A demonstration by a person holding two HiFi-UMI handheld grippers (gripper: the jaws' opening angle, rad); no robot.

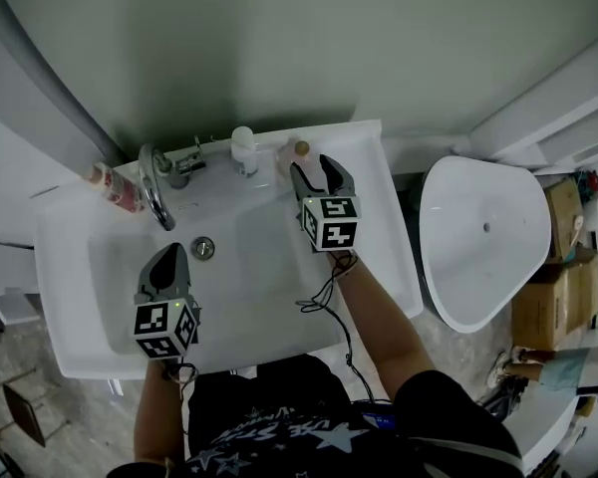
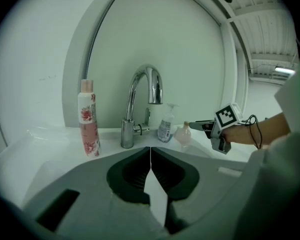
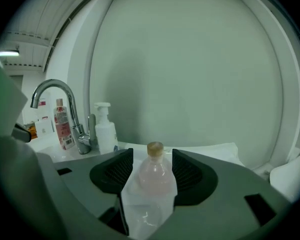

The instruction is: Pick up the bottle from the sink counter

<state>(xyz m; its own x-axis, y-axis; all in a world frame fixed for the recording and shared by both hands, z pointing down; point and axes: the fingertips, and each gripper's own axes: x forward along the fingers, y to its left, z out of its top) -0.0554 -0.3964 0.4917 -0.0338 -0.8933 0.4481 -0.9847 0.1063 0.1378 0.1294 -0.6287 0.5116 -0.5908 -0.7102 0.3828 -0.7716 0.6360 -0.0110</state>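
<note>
Jaws of the left gripper [image 1: 167,259] sit pressed together, empty, over the basin [image 1: 254,282]. Rightward, the small pink bottle [image 1: 301,149] stands at the back of the sink counter [image 1: 371,162], between the wide-spread jaws of the right gripper [image 1: 314,175]. It looks not yet gripped, so closing and lifting remain.

The bottle [image 3: 153,176] is pale pink, the canister [image 2: 88,119] red-flowered.

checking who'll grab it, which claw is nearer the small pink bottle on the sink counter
Right. The right claw is at the pink bottle, its open jaws to either side of it. The left claw, shut, is over the basin, well short.
</note>
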